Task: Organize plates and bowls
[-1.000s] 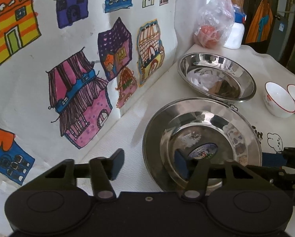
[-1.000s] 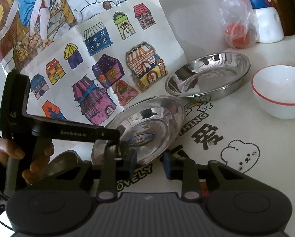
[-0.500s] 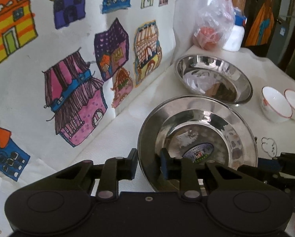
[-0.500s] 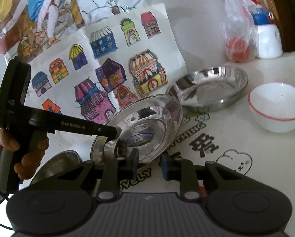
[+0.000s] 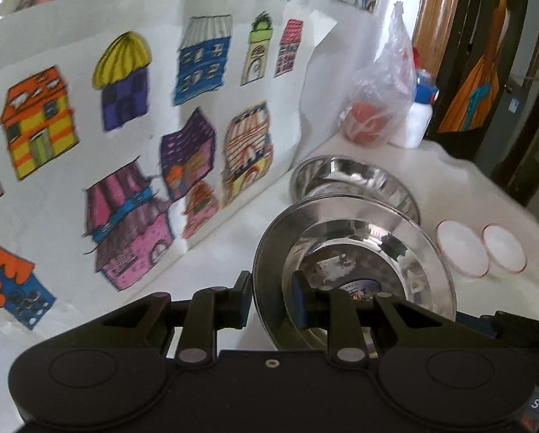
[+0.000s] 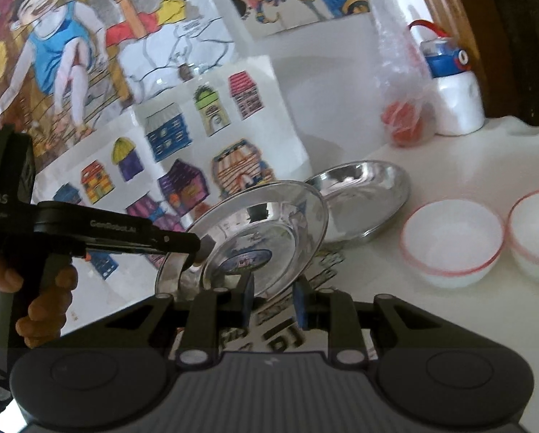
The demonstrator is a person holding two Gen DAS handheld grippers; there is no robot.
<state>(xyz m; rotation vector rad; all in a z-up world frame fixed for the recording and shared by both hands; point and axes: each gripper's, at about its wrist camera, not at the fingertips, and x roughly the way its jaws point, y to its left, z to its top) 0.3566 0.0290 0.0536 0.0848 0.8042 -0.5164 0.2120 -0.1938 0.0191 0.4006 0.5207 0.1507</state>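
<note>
Both grippers, left (image 5: pixel 271 301) and right (image 6: pixel 273 301), are clamping a steel plate's (image 6: pixel 287 216) rim, tilting it beside the second steel plate (image 6: pixel 370 195).

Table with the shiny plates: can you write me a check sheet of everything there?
Surface: white printed tablecloth.
Job's things: round shiny steel plate, raised and tilted; second steel plate flat behind it; two white red-rimmed bowls side by side.
Clutter: clear plastic bag holding something orange; white bottle with blue cap.
Grippers: left gripper shut on the raised plate's rim; right gripper jaws closing, rim between them.
Cables: nothing seen.
Surroundings: coloured house drawings on the wall.
</note>
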